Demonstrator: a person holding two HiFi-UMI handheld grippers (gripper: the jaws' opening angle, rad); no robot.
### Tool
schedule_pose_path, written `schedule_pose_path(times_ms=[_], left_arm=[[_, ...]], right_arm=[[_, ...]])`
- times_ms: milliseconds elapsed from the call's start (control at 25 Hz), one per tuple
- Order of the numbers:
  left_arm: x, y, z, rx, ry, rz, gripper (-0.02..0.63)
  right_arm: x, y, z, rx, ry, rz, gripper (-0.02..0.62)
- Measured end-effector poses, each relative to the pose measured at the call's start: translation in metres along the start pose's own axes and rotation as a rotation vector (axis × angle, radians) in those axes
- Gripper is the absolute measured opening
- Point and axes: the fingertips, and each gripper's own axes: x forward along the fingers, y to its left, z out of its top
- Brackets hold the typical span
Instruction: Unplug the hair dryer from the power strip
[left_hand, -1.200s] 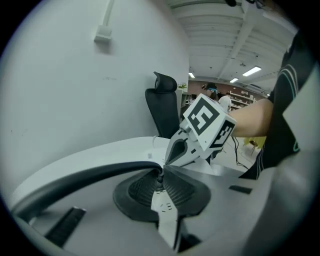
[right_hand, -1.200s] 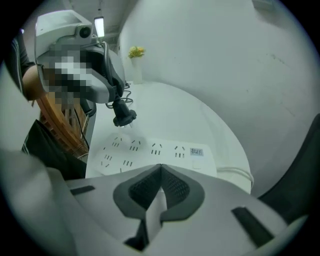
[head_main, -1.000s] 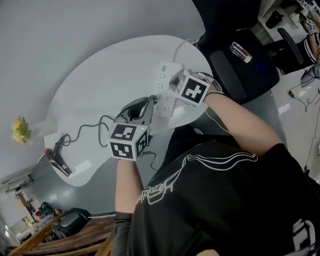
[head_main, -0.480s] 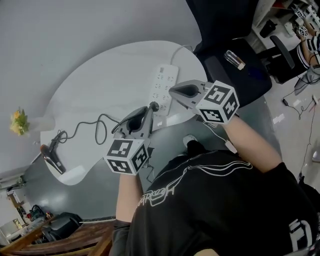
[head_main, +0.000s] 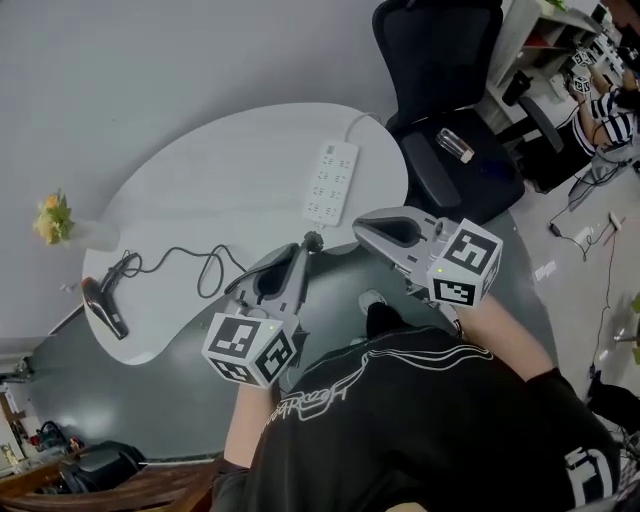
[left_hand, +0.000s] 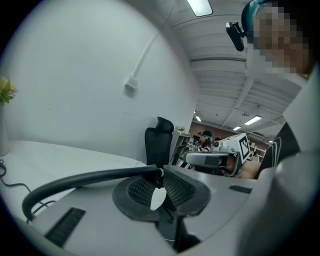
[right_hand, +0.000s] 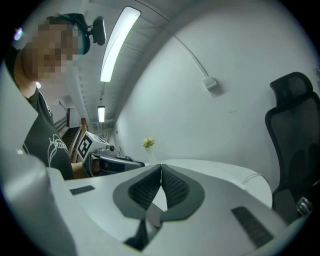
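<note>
The white power strip (head_main: 330, 183) lies on the white table (head_main: 220, 170), with no plug in its sockets. The black hair dryer (head_main: 103, 305) rests at the table's left end. Its black cable (head_main: 200, 265) runs to my left gripper (head_main: 306, 246), which is shut on the plug (head_main: 313, 240) and holds it off the table's near edge, away from the strip. In the left gripper view the cable (left_hand: 85, 178) comes in from the left and ends between the closed pads of the left gripper (left_hand: 160, 172). My right gripper (head_main: 358, 226) (right_hand: 161, 169) is shut and empty, raised beside the left one.
A black office chair (head_main: 440, 60) stands behind the table's right end, with a clear bottle (head_main: 453, 145) on its seat. A vase of yellow flowers (head_main: 55, 220) stands at the far left. The strip's white cord (head_main: 355, 120) leads off the table's far edge.
Both grippers have lifted off the power strip and drawn back towards the person. The left one has carried the plug out of the strip; the right one has let go of the strip.
</note>
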Motion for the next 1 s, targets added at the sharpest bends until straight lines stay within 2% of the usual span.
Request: schedule_pose_path(times_ms=[160, 480, 1000], left_arm=[[-0.030, -0.015, 0.003, 0.025, -0.037, -0.028, 0.040], [-0.055, -0.035, 0.005, 0.033, -0.068, -0.074, 0.040], [-0.068, -0.043, 0.015, 0.064, -0.087, -0.090, 0.040]], right_arm=[[-0.011, 0.037, 0.006, -0.006, -0.056, 0.000, -0.003], [-0.025, 0.063, -0.001, 0.053, -0.088, -0.003, -0.005], [-0.026, 0.079, 0.009, -0.039, -0.047, -0.043, -0.005]])
